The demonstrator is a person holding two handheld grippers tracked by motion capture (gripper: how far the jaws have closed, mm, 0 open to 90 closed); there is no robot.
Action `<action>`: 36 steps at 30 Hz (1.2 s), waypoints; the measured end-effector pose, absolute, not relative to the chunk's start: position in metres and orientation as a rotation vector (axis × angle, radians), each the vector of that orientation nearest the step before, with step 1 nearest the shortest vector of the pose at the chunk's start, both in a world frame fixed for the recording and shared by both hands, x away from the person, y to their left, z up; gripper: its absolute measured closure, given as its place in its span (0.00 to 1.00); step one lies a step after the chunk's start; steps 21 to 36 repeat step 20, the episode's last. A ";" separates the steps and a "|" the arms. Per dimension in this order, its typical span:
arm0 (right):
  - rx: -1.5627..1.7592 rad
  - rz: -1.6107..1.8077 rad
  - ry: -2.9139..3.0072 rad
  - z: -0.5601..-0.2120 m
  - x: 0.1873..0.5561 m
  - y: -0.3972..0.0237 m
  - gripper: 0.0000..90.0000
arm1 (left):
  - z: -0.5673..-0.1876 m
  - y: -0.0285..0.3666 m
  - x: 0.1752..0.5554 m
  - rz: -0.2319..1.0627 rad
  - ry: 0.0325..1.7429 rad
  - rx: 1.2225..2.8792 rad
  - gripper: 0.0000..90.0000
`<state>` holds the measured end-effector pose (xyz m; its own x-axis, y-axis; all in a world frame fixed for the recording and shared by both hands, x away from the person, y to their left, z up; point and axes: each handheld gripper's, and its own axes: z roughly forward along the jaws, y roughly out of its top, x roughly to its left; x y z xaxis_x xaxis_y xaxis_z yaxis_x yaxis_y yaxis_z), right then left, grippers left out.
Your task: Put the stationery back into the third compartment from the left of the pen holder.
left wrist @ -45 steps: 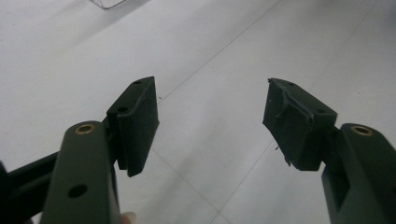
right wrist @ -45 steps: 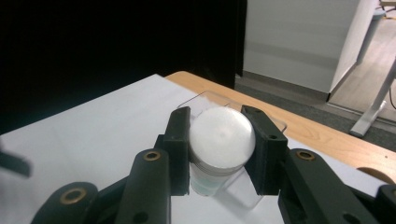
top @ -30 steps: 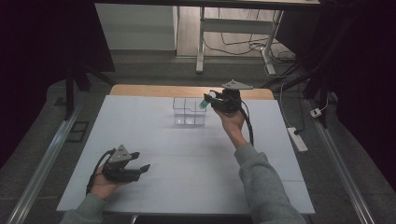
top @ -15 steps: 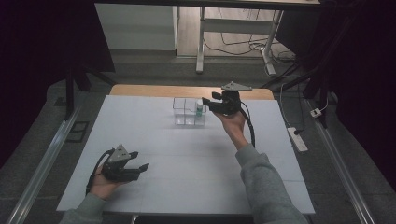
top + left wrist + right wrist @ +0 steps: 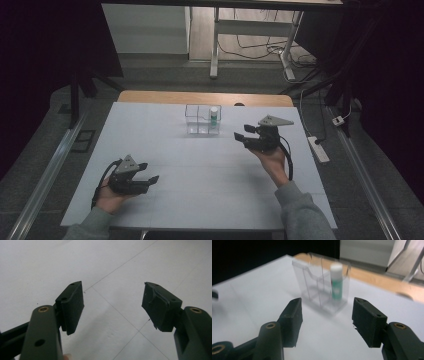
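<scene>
The small bottle with a white cap and green label [image 5: 214, 116] stands upright in the far right compartment of the clear plastic organizer [image 5: 196, 120], which sits toward the far edge of the white table [image 5: 210, 185]. The right gripper [image 5: 241, 138] hangs just to the right of the organizer, apart from it; its jaws have just been opening and now stand spread with nothing between them, as the right gripper view confirms with the bottle [image 5: 336, 281] well beyond the fingertips. The main risk, as I judge it, is the organizer itself: it looks light and thin-walled, so a jaw or the gripper body swinging back toward it could clip the near wall and slide or tip the whole box, taking the bottle over with it. A second reach into that narrow compartment would also be tight, since the partition walls crowd the bottle on both sides and leave little room for a pad. The left gripper [image 5: 149, 180] rests low near the table's front left corner, jaws spread and empty, well apart from everything. Nothing else lies on the tabletop between the hands and the organizer; the wooden strip [image 5: 150, 96] behind it and the cables on the floor [image 5: 260, 50] are out of the working area.
</scene>
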<state>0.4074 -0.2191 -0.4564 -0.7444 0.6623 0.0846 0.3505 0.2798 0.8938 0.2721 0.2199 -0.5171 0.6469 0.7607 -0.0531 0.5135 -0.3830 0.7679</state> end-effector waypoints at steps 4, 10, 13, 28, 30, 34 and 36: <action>0.911 1.415 2.283 -0.466 0.383 -0.236 0.45 | -0.516 0.220 0.272 0.395 0.988 2.066 0.37; 0.888 1.361 2.323 -0.479 0.351 -0.260 0.44 | -0.517 0.219 0.272 0.388 0.987 2.069 0.37; 0.887 1.353 2.330 -0.484 0.341 -0.271 0.43 | -0.517 0.218 0.273 0.384 0.990 2.067 0.37; 0.905 1.349 2.335 -0.491 0.335 -0.284 0.43 | -0.516 0.217 0.273 0.384 0.990 2.069 0.37; 0.905 1.349 2.335 -0.491 0.335 -0.284 0.43 | -0.516 0.217 0.273 0.384 0.990 2.069 0.37; 0.905 1.349 2.335 -0.491 0.335 -0.284 0.43 | -0.516 0.217 0.273 0.384 0.990 2.069 0.37; 0.905 1.349 2.335 -0.491 0.335 -0.284 0.43 | -0.516 0.217 0.273 0.384 0.990 2.069 0.37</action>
